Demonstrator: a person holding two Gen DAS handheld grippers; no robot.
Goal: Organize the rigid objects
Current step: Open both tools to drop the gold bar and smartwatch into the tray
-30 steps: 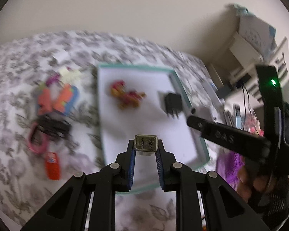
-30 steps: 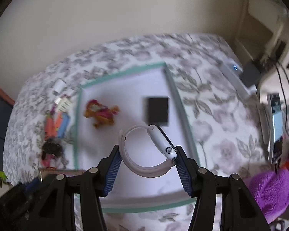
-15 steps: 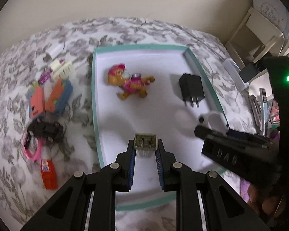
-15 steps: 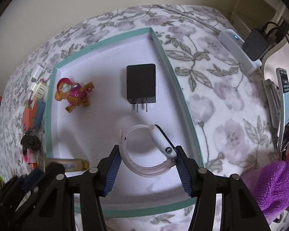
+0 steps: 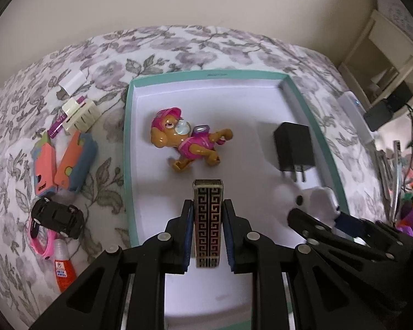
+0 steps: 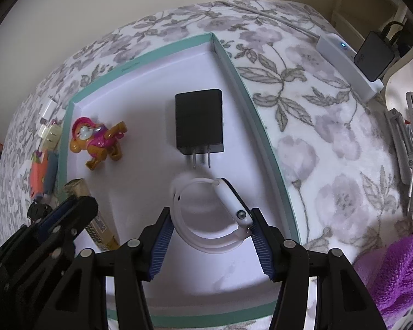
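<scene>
My right gripper [image 6: 210,229] is clamped on a white smartwatch [image 6: 220,214], band looped, over the teal-rimmed tray [image 6: 264,137]. Inside the tray: black charger [image 6: 199,119] with prongs toward me, toy pup [image 6: 97,143] at left. My left gripper [image 6: 68,214] grips a gold-patterned box [image 6: 78,188] at lower left.

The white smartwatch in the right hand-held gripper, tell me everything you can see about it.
The white smartwatch has a glossy white case with a dark screen face and a round side button, on a smooth, rubbery-looking band closed into a loop. The right hand-held gripper clamps it across the loop, over the white floor of the teal-rimmed tray, just short of the black charger's prongs.
</scene>
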